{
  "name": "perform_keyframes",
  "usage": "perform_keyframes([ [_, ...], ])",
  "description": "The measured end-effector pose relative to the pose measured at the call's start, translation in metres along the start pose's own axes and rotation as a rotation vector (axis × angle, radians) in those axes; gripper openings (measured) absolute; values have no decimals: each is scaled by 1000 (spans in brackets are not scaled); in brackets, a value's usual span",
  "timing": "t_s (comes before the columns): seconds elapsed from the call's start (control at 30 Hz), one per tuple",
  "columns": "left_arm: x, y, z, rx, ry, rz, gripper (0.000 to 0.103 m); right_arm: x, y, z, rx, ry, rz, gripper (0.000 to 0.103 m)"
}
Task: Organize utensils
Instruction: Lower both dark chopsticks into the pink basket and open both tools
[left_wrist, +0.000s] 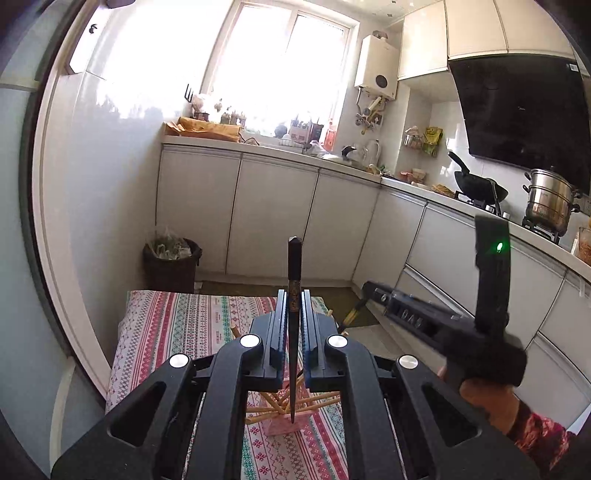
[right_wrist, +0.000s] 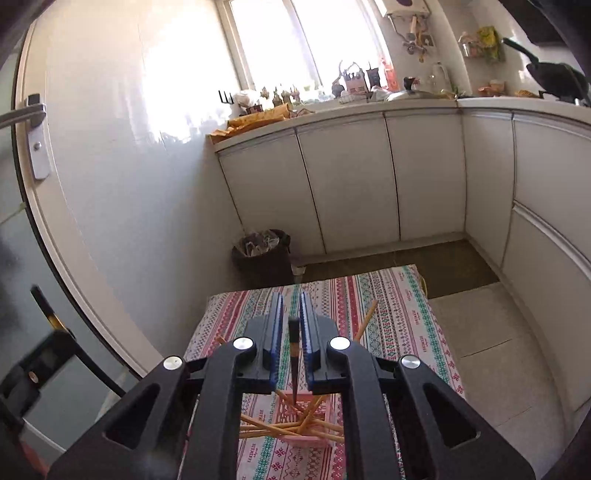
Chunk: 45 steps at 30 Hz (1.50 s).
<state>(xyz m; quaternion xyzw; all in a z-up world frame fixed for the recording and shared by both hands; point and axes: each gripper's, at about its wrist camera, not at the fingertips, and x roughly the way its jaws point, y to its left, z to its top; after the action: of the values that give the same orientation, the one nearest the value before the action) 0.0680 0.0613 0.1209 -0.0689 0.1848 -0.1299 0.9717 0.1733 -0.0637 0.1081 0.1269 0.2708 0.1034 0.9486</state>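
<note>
My left gripper (left_wrist: 294, 295) is shut on a dark chopstick (left_wrist: 294, 288) that stands upright, tip down over a pink basket (left_wrist: 284, 424) holding several wooden chopsticks (left_wrist: 314, 400). My right gripper (right_wrist: 291, 299) is shut on another dark chopstick (right_wrist: 294, 354), tip pointing down at the pink basket (right_wrist: 295, 410) with its wooden chopsticks (right_wrist: 288, 430). The right gripper also shows in the left wrist view (left_wrist: 364, 291), off to the right, with the chopstick's gold-banded end below it. The left gripper's chopstick shows at the left edge of the right wrist view (right_wrist: 46, 306).
The basket sits on a small table with a striped patterned cloth (left_wrist: 177, 321). A dark waste bin (left_wrist: 171, 264) stands by the wall behind it. White cabinets (left_wrist: 273, 218) and a cluttered counter run behind and to the right, with a wok (left_wrist: 476, 182) and steel pot (left_wrist: 550, 201).
</note>
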Motion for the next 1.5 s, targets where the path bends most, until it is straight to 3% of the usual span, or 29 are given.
perform_keyframes([
  [0.03,3,1,0,-1,-1,1,6,5,-4,-4,12,9,-6,36],
  [0.07,6,0,1,-1,-1,2,6,8,-9,-7,30,12,-8,45],
  [0.33,40,-4,2,-6,13,13,6,-25,-24,-4,43,-69,-7,45],
  [0.43,58,-8,-5,6,27,36,7,-42,-28,-3,41,-99,3,50],
  [0.5,74,-11,-19,15,22,38,25,-50,-32,-7,41,-114,0,51],
  [0.53,83,-14,-26,30,38,62,48,-52,-34,-10,42,-118,-5,53],
  [0.57,88,-15,-33,42,44,88,53,-54,-37,-13,47,-116,-6,54],
  [0.7,76,-9,-35,-5,15,72,54,-61,-47,-25,77,-108,-9,57],
  [0.83,53,-16,-26,7,-30,79,69,-70,-57,-38,138,-125,-16,70],
  [1.07,13,-23,-16,-8,-95,78,74,-87,-76,-60,233,-123,-21,75],
  [1.2,2,-25,-13,-9,-83,74,84,-93,-78,-63,239,-128,-21,77],
  [1.27,14,-32,-9,37,7,101,83,-95,-78,-62,239,-123,-16,77],
  [1.3,25,-36,-9,79,78,108,74,-96,-79,-61,243,-125,-12,77],
  [1.33,38,-41,-10,121,154,108,52,-97,-80,-62,248,-129,-8,77],
  [1.37,51,-45,-12,152,222,113,41,-98,-81,-62,251,-133,-5,77],
  [1.47,74,-53,-17,222,317,90,29,-100,-87,-67,259,-133,3,78],
  [1.5,77,-55,-18,231,334,73,15,-99,-91,-69,266,-131,7,78],
])
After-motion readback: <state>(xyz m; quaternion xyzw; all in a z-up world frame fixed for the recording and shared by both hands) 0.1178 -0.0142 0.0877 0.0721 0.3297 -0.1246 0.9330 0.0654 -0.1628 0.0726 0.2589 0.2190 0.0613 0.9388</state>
